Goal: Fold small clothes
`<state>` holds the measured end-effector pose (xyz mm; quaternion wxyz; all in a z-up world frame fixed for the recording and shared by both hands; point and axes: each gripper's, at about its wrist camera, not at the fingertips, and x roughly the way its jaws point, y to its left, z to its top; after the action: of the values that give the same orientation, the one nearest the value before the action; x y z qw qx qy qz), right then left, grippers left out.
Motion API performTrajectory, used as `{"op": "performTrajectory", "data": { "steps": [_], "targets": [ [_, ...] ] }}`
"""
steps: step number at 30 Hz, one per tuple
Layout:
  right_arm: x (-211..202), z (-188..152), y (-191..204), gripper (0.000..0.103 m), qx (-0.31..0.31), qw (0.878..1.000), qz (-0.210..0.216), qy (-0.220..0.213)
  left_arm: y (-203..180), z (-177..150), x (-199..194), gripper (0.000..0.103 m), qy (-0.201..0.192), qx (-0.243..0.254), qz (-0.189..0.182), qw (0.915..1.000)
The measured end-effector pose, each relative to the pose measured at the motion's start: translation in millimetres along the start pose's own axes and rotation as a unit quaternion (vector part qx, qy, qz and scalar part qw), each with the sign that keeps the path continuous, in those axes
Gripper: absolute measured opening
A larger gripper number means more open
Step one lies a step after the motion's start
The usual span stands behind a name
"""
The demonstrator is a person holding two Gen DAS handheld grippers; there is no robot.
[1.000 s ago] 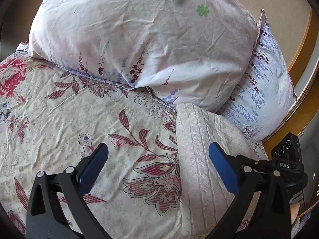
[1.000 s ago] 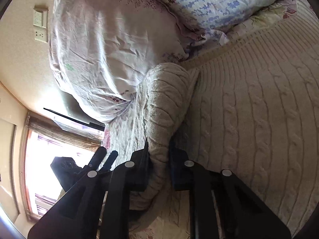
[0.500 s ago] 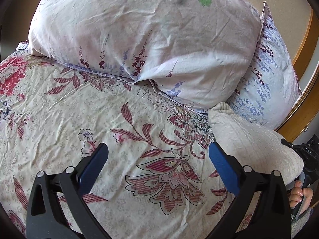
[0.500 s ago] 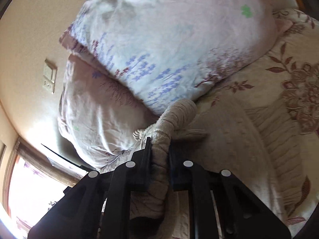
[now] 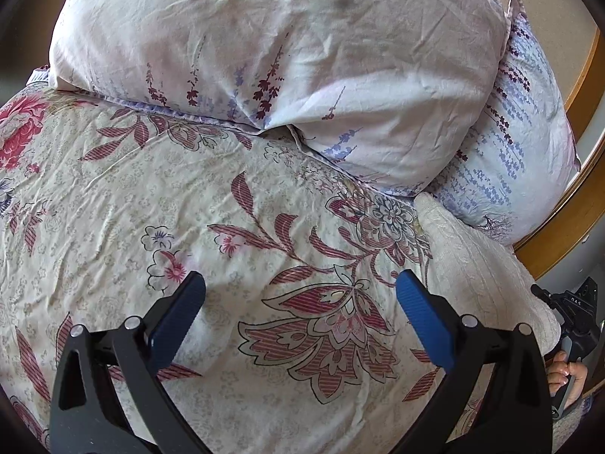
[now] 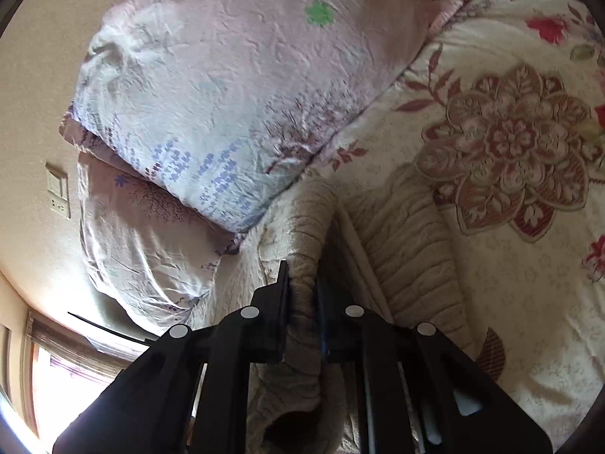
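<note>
**Knit garment pinched at bed edge: spread it before folding**

Bed quilt (image 5: 159, 189), floral, fills the left wrist view and is bare at centre. Two pillows (image 5: 287, 60) stacked at 12 o'clock, the lower one poking out toward 2 o'clock.

Cream cable-knit garment (image 5: 480, 276) lies bunched at 3 to 4 o'clock in the left wrist view, its tip touching the lower pillow, its bulk draped toward the wooden bed frame (image 5: 567, 227). In the right wrist view it runs from the jaws up toward 12 o'clock, ribbed part lying on the quilt at 3 o'clock.

Right gripper (image 6: 302, 287): jaws have just been closing and are now clamped narrow on a rolled fold of the knit; fabric sits squeezed between the pads. Left gripper (image 5: 298, 302): jaws spread wide, nothing between them, hovering over bare quilt.

Judgement: step in hand is carrying the garment to a working spot.
- Drag toward the clear quilt centre, away from the pillows.
- Bring the left gripper to a second edge before releasing, so the knit can be pulled flat.
- Risk: thick knit stretches and slumps; a single pinch leaves it bunched.
</note>
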<state>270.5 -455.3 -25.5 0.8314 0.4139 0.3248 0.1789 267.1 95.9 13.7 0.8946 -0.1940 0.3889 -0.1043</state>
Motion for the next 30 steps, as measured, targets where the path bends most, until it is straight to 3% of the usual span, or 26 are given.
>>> {"op": "performTrajectory", "data": {
  "steps": [3, 5, 9, 10, 11, 13, 20, 23, 30],
  "targets": [
    [-16, 7, 6, 0.005, -0.015, 0.999, -0.009, -0.028, -3, 0, 0, 0.101, 0.0, 0.008, 0.001, 1.0],
    [-16, 6, -1, 0.003, -0.018, 0.999, -0.033, -0.02, -6, -1, 1, 0.101, 0.002, 0.014, 0.0, 0.9999],
    [-14, 3, -15, 0.008, 0.012, 1.0, -0.009, 0.009, -5, -1, 3, 0.101, 0.005, 0.015, -0.002, 0.9999],
    [-12, 3, -14, 0.022, 0.018, 1.0, 0.0, 0.014, -5, -1, 3, 0.101, 0.006, 0.013, -0.002, 0.9999],
    [-11, 3, -13, 0.046, 0.02, 1.0, 0.003, 0.015, -4, -1, 3, 0.101, 0.006, 0.012, -0.003, 0.9999],
    [-8, 2, -6, 0.06, 0.008, 1.0, -0.006, 0.023, -3, -1, 4, 0.101, 0.007, 0.009, -0.003, 0.9999],
    [-25, -14, 6, 0.06, -0.006, 0.998, -0.006, 0.064, -2, -1, 4, 0.101, 0.008, 0.008, -0.003, 0.9999],
    [-34, -23, 2, 0.06, 0.0, 0.995, -0.01, 0.1, -4, -1, 5, 0.101, 0.01, 0.012, -0.003, 0.9999],
    [-9, -35, -4, 0.061, 0.018, 0.986, -0.005, 0.164, -2, -1, 6, 0.101, 0.012, 0.012, -0.005, 0.9999]
  ]
}}
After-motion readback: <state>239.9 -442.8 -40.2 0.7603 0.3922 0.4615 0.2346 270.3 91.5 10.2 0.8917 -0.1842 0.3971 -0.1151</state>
